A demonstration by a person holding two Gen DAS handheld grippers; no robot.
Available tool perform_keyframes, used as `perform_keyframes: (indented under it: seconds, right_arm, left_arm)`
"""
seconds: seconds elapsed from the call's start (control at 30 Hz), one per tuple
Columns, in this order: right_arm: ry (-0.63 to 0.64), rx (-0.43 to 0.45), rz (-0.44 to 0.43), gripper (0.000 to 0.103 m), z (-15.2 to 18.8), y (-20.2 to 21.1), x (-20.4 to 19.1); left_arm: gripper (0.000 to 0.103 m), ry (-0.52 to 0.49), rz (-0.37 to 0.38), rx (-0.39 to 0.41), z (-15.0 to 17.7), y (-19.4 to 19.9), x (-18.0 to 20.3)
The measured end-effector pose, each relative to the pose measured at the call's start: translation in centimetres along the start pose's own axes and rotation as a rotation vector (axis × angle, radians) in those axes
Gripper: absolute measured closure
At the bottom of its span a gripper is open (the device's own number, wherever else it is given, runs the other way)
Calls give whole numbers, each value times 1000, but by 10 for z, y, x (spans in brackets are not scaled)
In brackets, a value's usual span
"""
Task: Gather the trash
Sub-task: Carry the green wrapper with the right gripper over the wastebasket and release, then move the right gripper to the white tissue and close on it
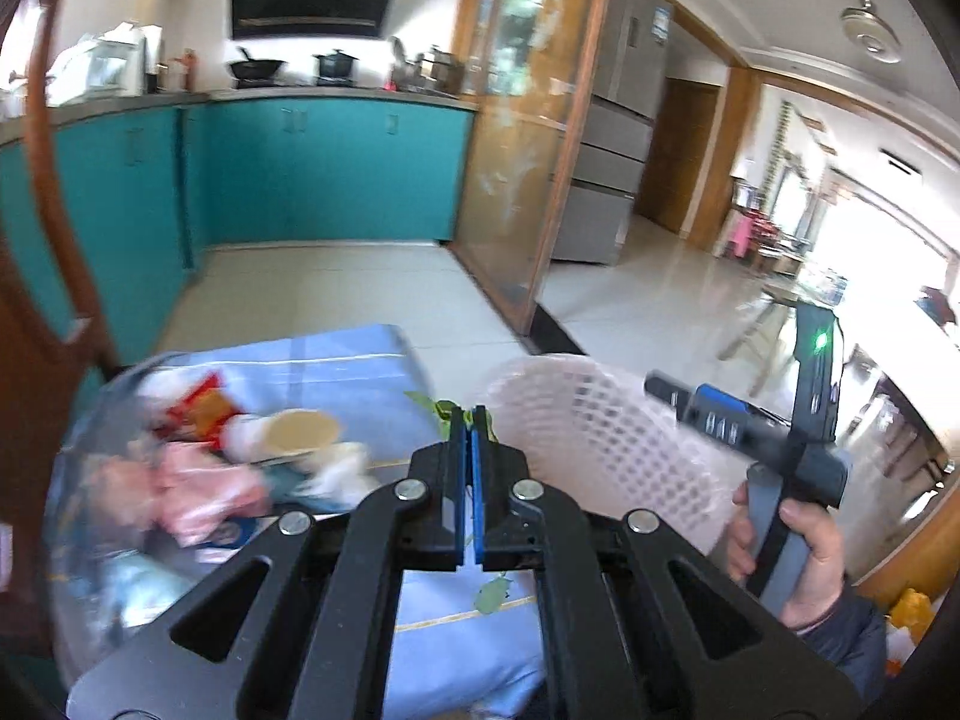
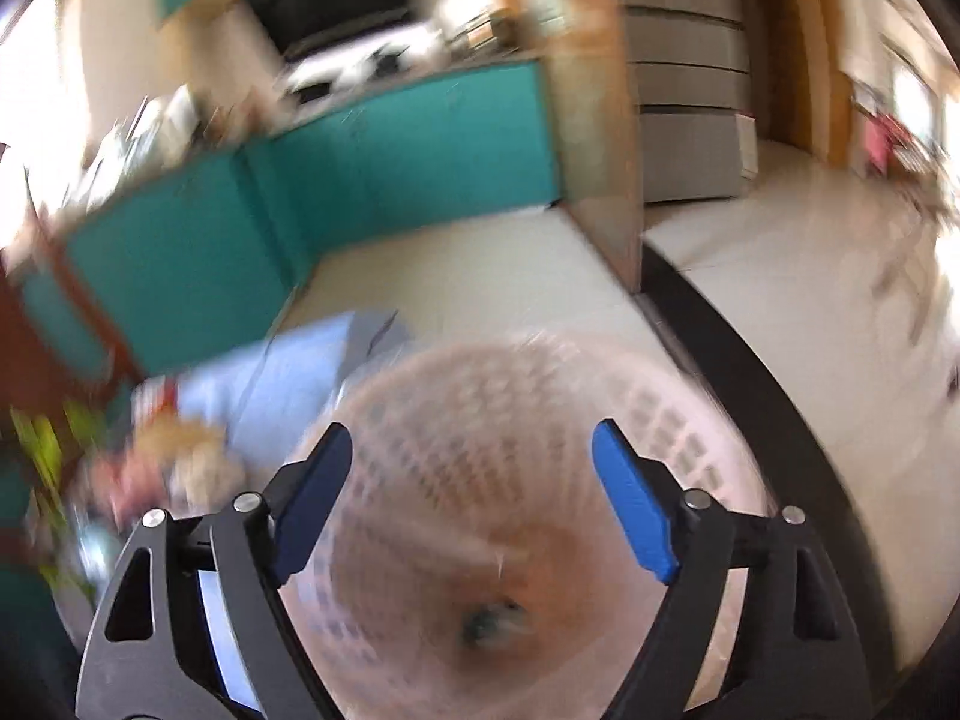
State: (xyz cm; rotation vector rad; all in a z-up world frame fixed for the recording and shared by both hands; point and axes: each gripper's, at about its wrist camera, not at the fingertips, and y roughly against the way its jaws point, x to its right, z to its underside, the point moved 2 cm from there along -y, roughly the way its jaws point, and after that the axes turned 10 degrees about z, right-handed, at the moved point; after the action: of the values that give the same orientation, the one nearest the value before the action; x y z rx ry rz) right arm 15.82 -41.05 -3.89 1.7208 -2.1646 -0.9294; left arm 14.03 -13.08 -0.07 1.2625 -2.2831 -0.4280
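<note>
My left gripper (image 1: 471, 420) is shut on a green leafy sprig (image 1: 441, 411) and holds it above the blue-clothed table (image 1: 336, 360), just left of the pink mesh waste basket (image 1: 600, 438). A trash pile lies on the table at left: a red snack wrapper (image 1: 201, 408), a pink plastic bag (image 1: 198, 486), a tan round lid (image 1: 300, 429). My right gripper (image 2: 474, 450) is open and empty, right above the basket (image 2: 480, 480), which holds a small dark scrap (image 2: 492, 624). The right gripper also shows in the left wrist view (image 1: 666, 393).
Teal kitchen cabinets (image 1: 312, 174) stand behind, a wooden glass cabinet (image 1: 528, 138) and a grey fridge (image 1: 624, 138) to the right. A wooden chair back (image 1: 54, 192) is at far left. Another green leaf (image 1: 492, 594) lies on the cloth.
</note>
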Motion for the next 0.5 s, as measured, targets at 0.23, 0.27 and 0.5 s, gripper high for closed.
perform_keyframes:
  seconds: [0.23,0.27,0.5]
  right_arm:
    - [-428,149,173,18,-8,26,70]
    - [-450,153,171,18,-7,27,73]
    - [-313,151,119,18,-8,25,38]
  left_arm:
    - [101,7,194,-59,-2,-79,43]
    - [101,9,217,-70,0,-90,48]
    - [56,26,77,-126,27,-117,35]
